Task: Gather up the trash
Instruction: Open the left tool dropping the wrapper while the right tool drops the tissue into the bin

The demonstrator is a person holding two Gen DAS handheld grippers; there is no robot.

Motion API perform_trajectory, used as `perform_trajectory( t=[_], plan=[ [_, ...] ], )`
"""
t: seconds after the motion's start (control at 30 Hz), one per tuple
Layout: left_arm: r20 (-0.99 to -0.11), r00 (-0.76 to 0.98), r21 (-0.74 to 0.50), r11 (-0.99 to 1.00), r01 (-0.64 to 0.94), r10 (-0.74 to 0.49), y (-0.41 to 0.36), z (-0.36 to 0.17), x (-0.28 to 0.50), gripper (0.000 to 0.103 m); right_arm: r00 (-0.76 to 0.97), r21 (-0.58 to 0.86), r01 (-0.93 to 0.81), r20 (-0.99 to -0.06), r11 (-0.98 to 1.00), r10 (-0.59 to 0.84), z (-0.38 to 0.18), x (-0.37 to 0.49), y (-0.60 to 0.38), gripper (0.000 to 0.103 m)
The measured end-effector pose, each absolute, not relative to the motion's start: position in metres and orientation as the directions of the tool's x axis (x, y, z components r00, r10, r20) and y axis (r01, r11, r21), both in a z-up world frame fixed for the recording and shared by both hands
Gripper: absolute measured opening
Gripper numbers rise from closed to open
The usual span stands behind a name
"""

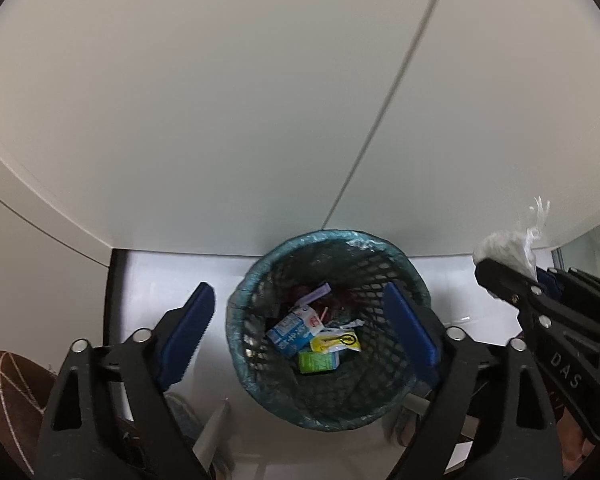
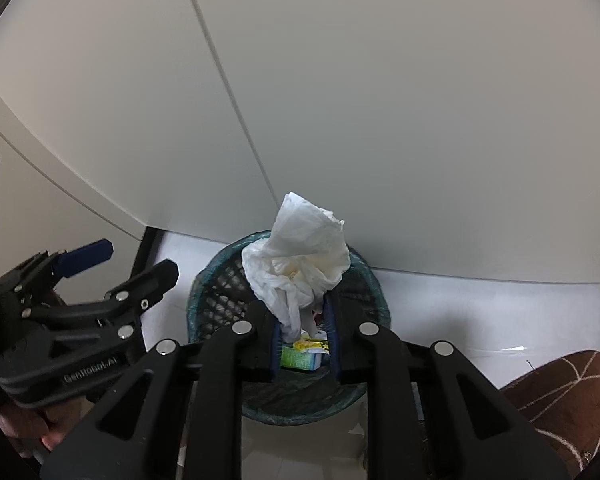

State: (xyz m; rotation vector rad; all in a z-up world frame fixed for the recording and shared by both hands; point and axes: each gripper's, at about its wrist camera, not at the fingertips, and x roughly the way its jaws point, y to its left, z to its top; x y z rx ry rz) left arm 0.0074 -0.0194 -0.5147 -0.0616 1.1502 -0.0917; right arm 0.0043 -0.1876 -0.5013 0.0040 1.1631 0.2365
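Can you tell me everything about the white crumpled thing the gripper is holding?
The tissue is white, thin and crumpled into a soft wad, like paper or light plastic. Its lower tail is pinched between the blue pads of the right gripper, and the puffy top sticks up. It hangs above the bin, not yet dropped in.

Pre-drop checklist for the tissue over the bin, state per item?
1. Right gripper grips the tissue: ok.
2. Tissue over the bin mouth: ok in the right wrist view.
3. Left gripper open, nothing between its fingers: ok.
4. Left gripper clear of the drop path: cannot tell.
5. Room in the bin above the cartons: ok.
6. Bin liner over the rim: ok.
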Motion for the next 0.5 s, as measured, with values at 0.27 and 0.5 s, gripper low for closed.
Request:
perform_trajectory(
  t=[0.27,0.5],
  plan=[
    [-0.916,0.395,-0.081,0.996,-0.020,-0.067,0.000,-0.517,0.012,0.095,0.373,0.136,-0.217,-0.904,0.967,0.211,-0.497,0.002,-0.187,0.039],
    [-0.921,0.385,-0.072,0.996,-0.045,-0.050,0.005,-0.518,0.012,0.096,0.380,0.145,-0.204,-0.900,0.968,0.215,-0.493,0.000,-0.185,0.060]
  ],
)
